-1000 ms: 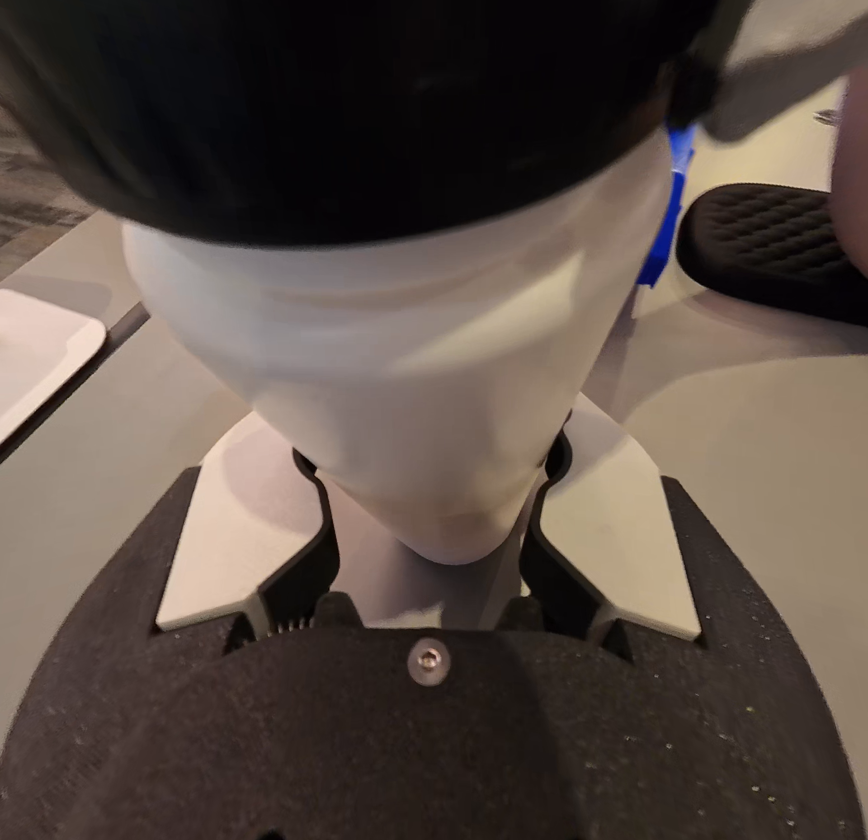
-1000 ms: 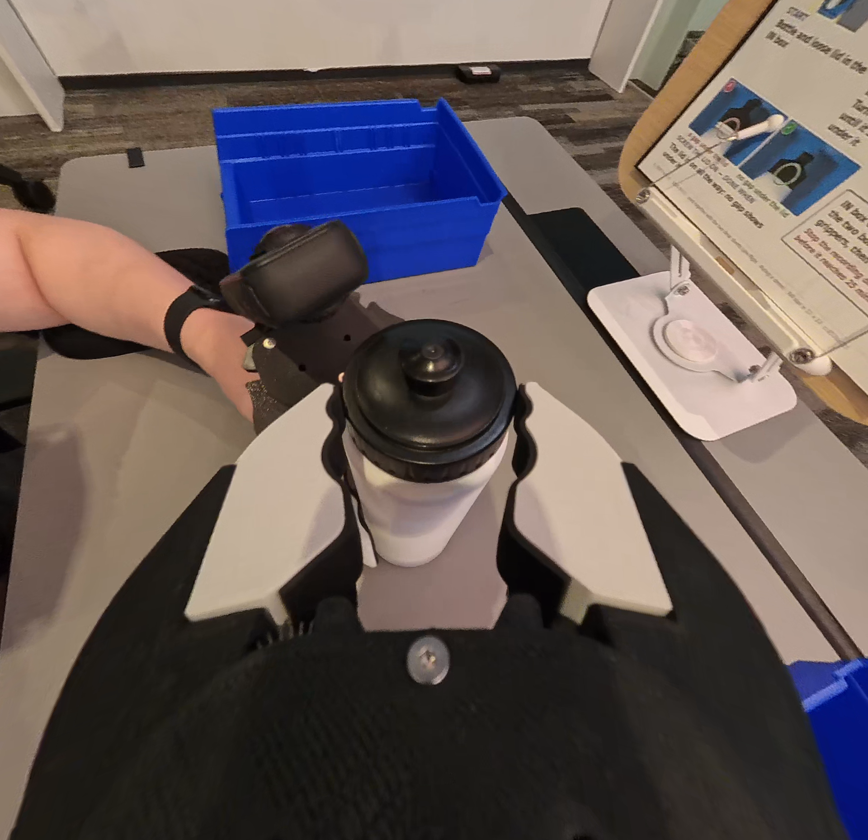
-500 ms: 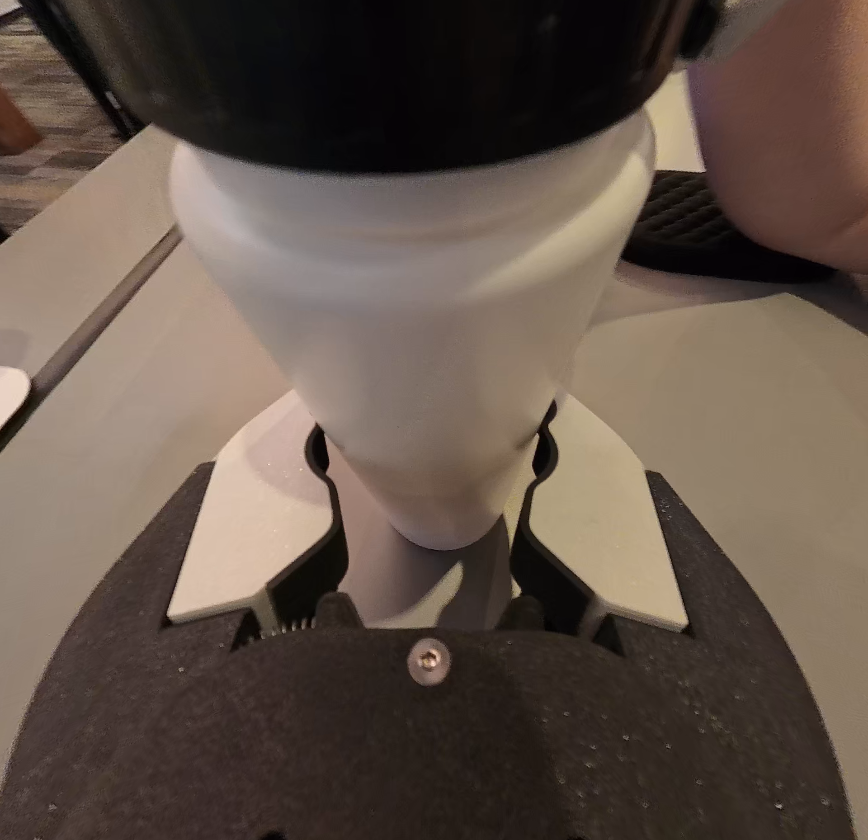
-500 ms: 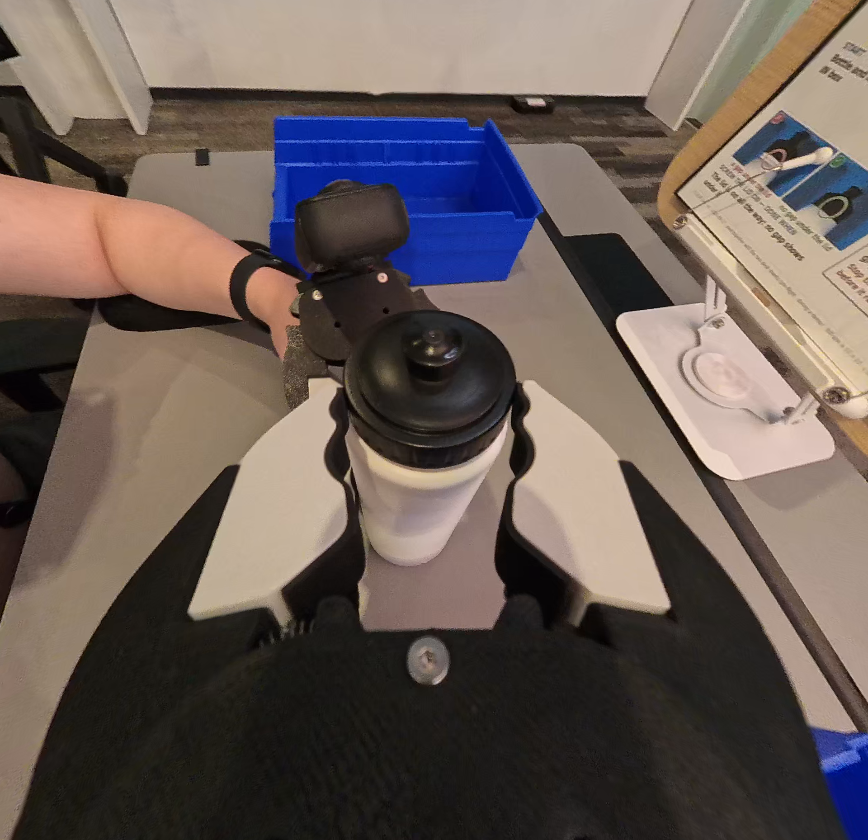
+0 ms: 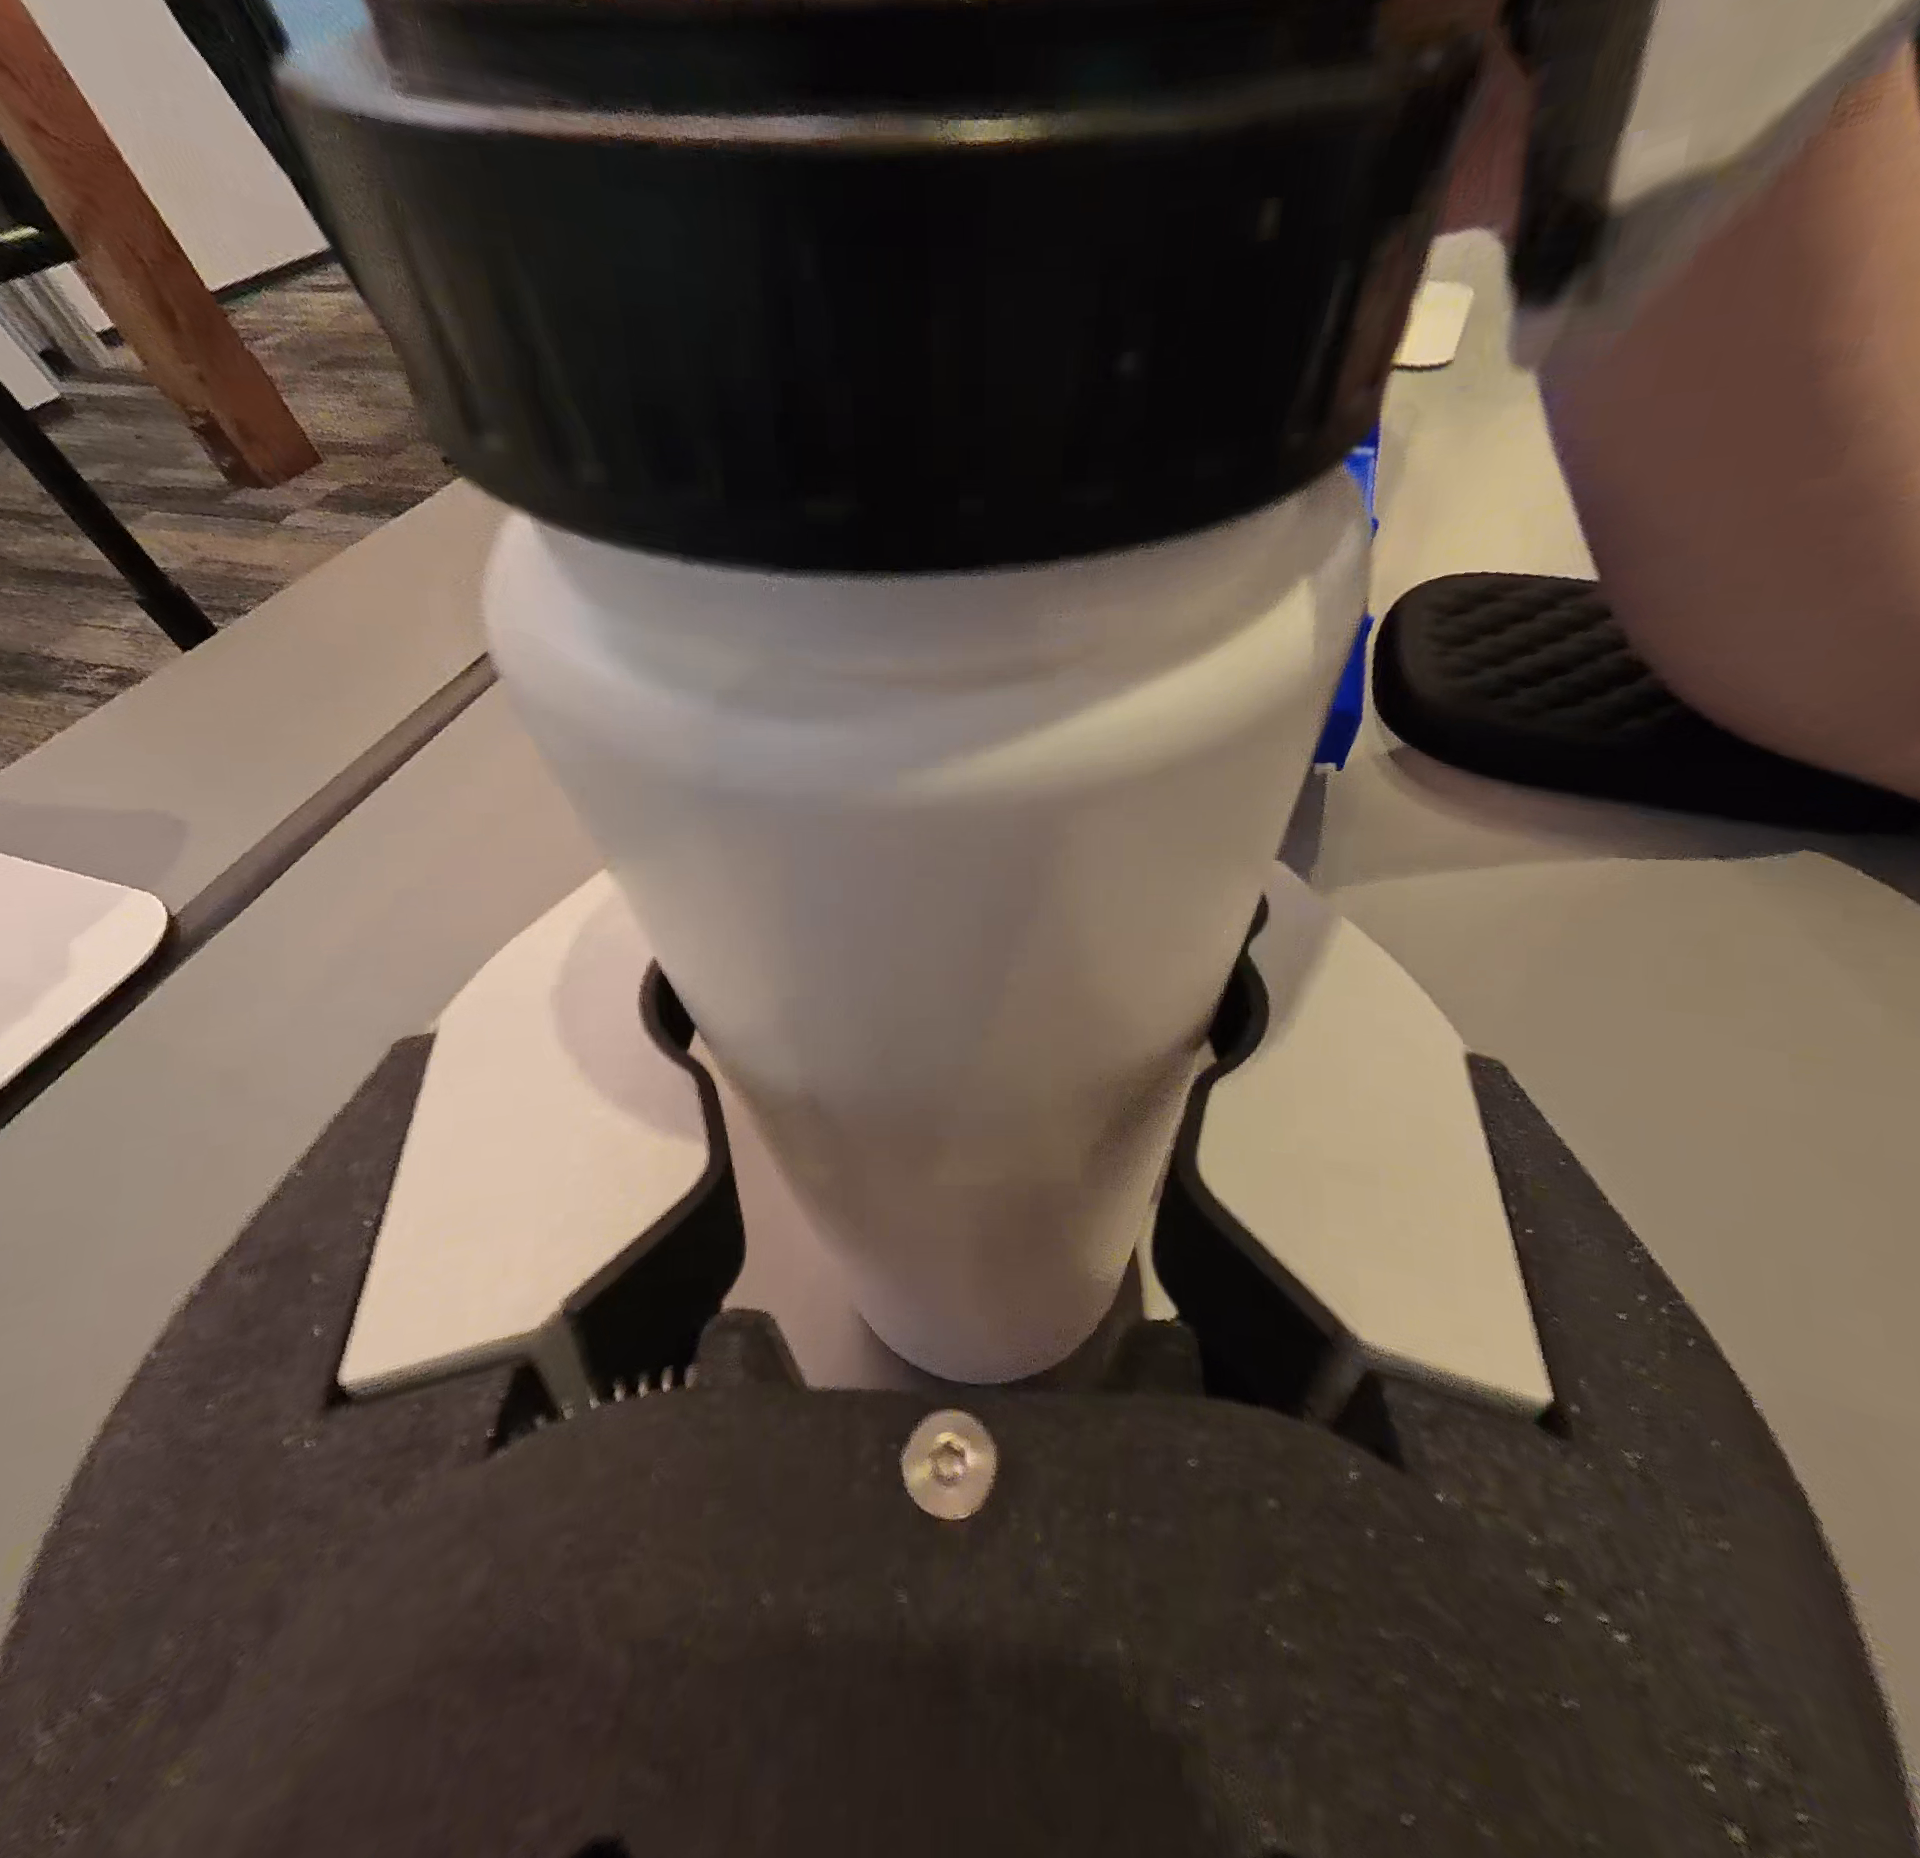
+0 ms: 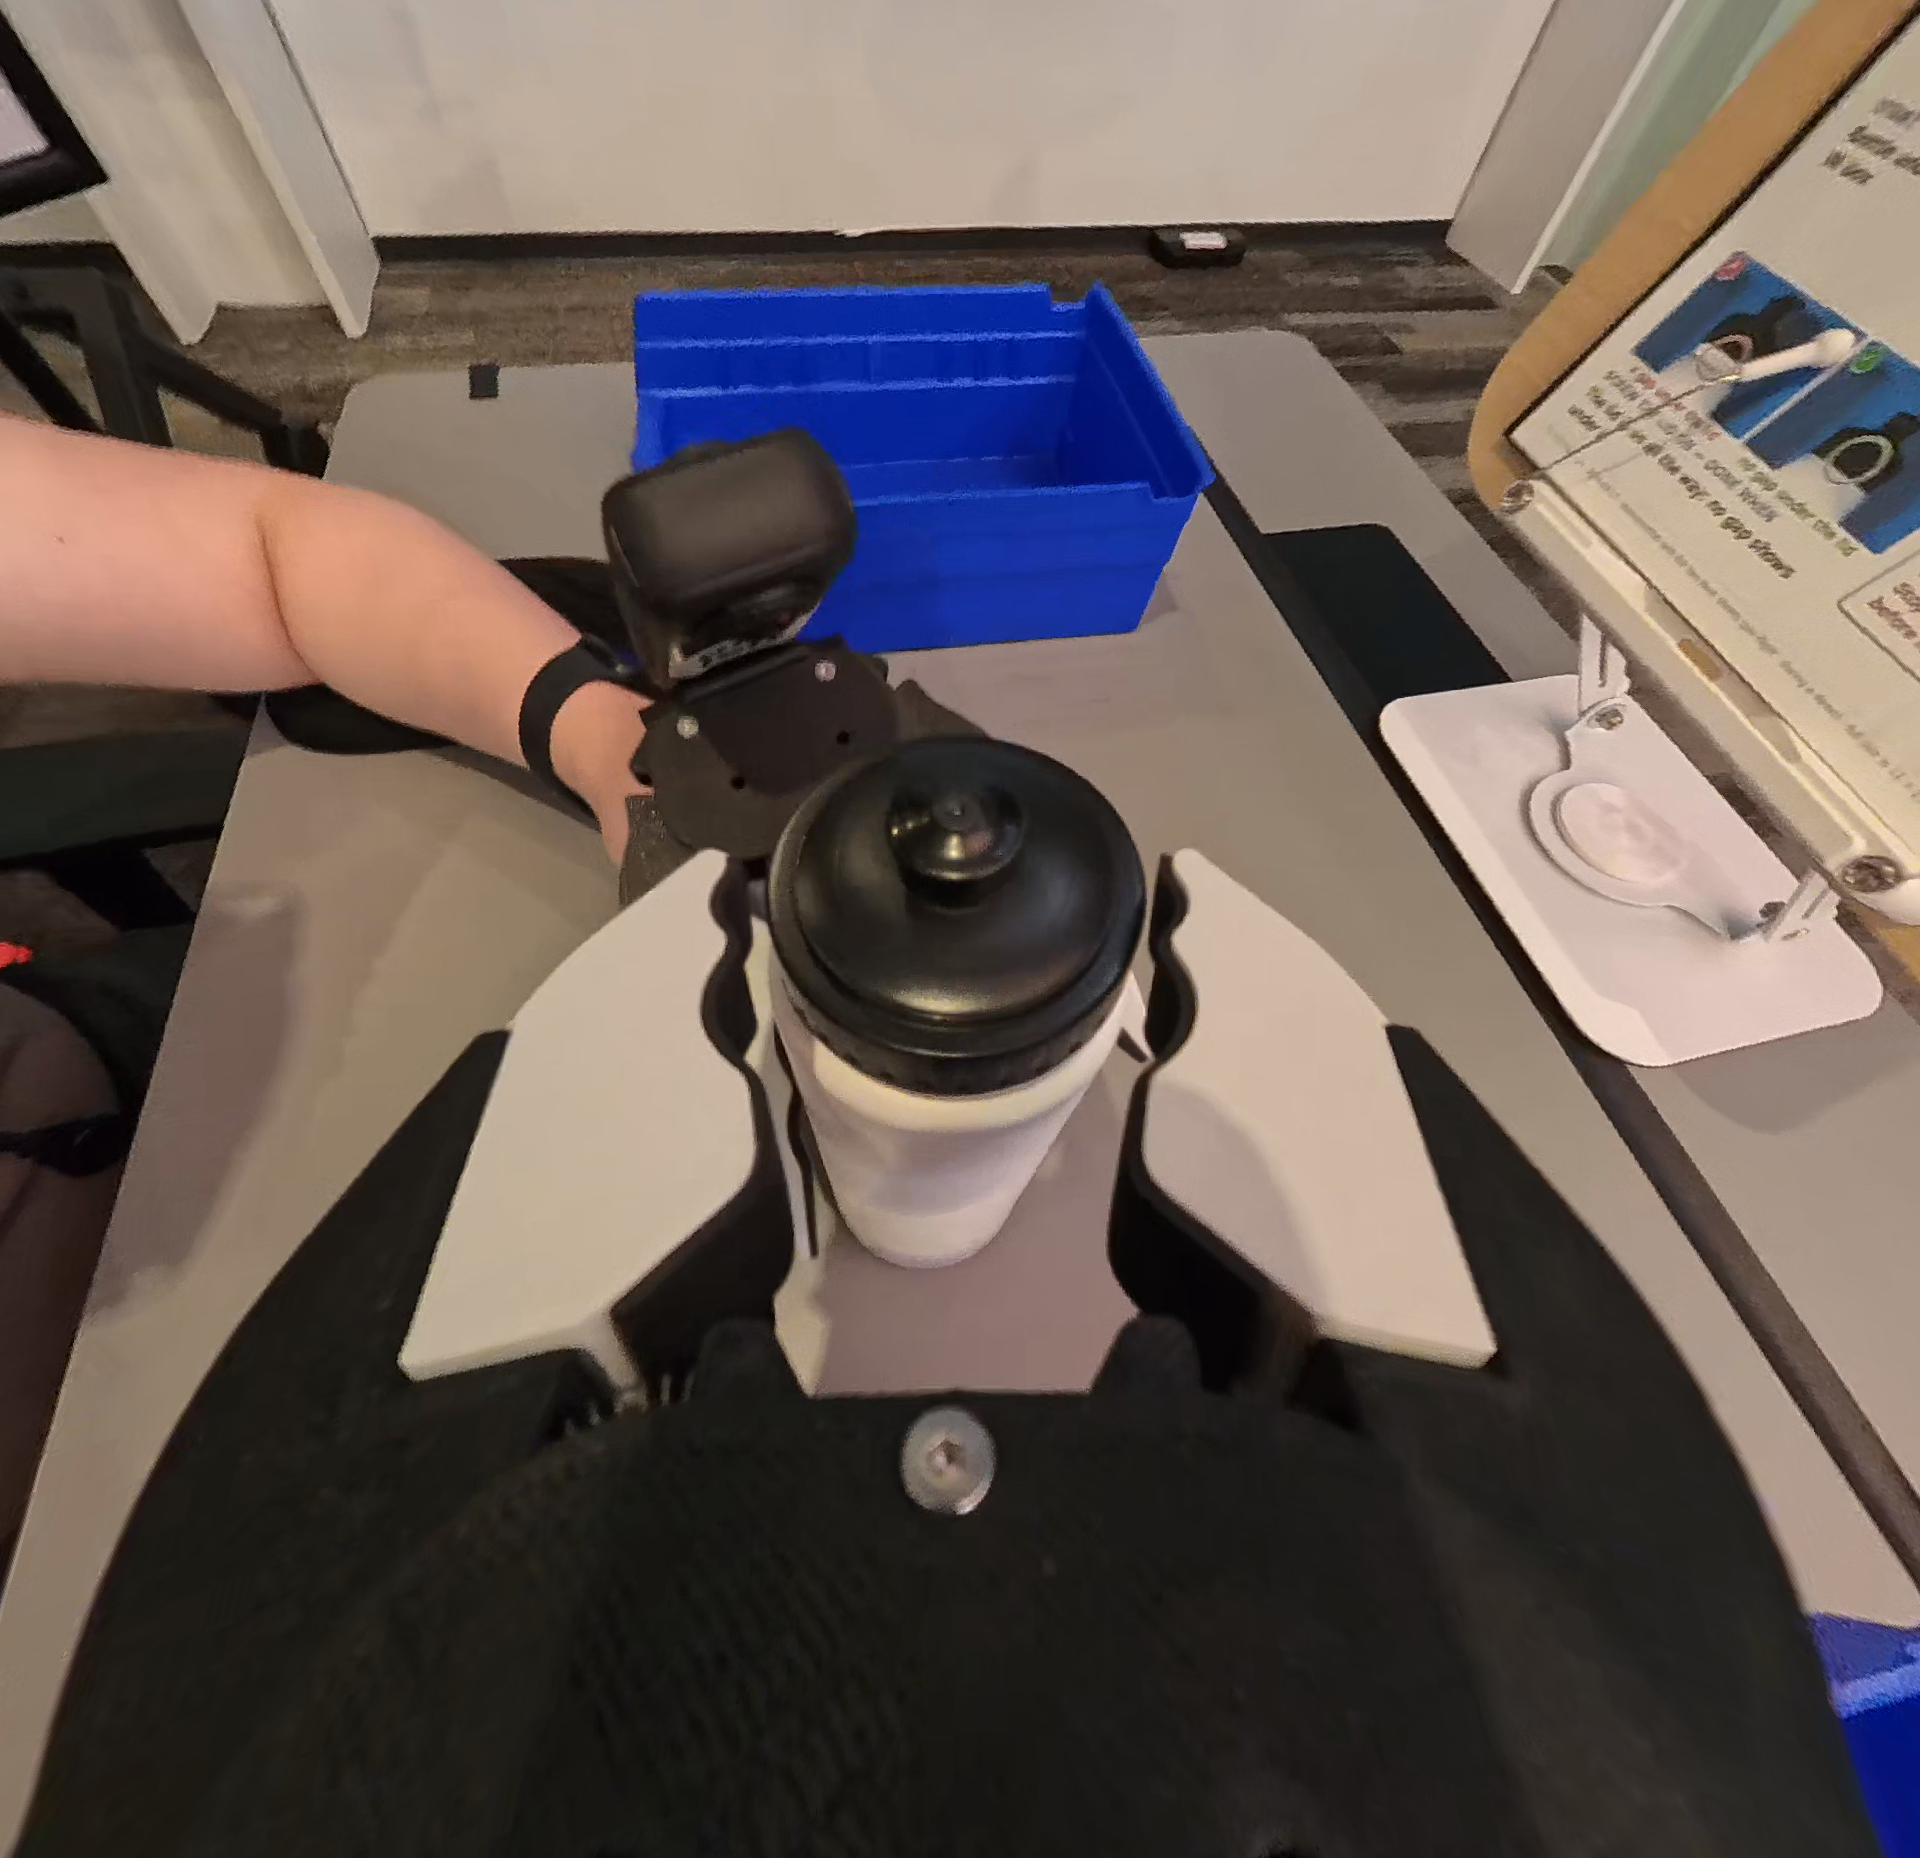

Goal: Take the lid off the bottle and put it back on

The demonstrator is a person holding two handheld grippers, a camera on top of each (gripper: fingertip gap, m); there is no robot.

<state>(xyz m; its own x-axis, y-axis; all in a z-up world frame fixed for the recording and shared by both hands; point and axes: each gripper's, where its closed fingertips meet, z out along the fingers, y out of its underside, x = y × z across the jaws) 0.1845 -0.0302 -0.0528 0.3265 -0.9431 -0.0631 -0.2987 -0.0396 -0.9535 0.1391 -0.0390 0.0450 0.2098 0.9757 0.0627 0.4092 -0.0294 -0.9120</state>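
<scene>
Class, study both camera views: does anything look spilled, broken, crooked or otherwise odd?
Nothing stands out. The black lid sits level on the white bottle, which stands upright on the grey table. No spill or damage shows.

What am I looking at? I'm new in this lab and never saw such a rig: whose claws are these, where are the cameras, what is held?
No robot here: a person holds a two-finger gripper in each hand, each carrying a camera that looks along its fingers. One picture comes from the left gripper, shut low on the white bottle. The other looks down from the right gripper, its fingers either side of the black lid, which sits on the bottle; whether they squeeze it is unclear. On the grey table stand a blue bin and a white stand bearing an instruction sheet.
</scene>
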